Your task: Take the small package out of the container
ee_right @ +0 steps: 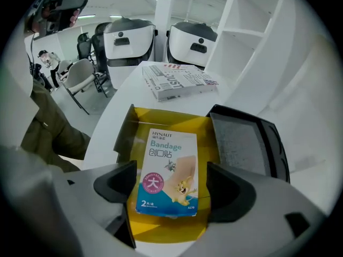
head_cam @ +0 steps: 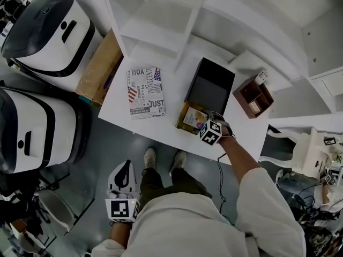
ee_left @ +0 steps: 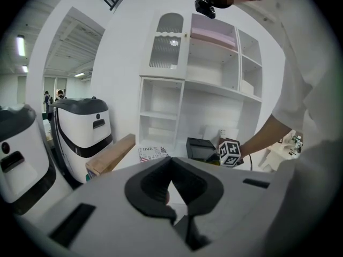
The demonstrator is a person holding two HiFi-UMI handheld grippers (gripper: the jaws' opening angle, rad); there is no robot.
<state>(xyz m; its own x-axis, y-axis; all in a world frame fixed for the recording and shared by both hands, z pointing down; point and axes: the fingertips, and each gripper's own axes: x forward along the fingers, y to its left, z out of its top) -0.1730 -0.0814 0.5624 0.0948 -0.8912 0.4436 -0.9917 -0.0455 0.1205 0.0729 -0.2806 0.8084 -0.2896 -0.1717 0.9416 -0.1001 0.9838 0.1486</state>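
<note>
A small blue-and-white bandage package (ee_right: pixel 167 173) lies flat inside an open yellow container (ee_right: pixel 161 123) near the table's front edge. My right gripper (ee_right: pixel 170 189) hovers over it, open, with one dark pad (ee_right: pixel 115 183) on each side of the package. From the head view, the right gripper (head_cam: pixel 211 130) covers part of the yellow container (head_cam: pixel 188 116). My left gripper (head_cam: pixel 122 182) hangs low beside the person's legs, off the table, shut with nothing in it. In the left gripper view its pads (ee_left: pixel 147 189) meet in front of the lens.
A black lid (head_cam: pixel 210 84) lies behind the container, touching it. A printed box (head_cam: pixel 146 91) sits to the left and a brown wooden organizer (head_cam: pixel 253 98) to the right. A cardboard box (head_cam: pixel 99 68) and two white machines (head_cam: pixel 45 31) stand left of the white table (head_cam: pixel 120 108).
</note>
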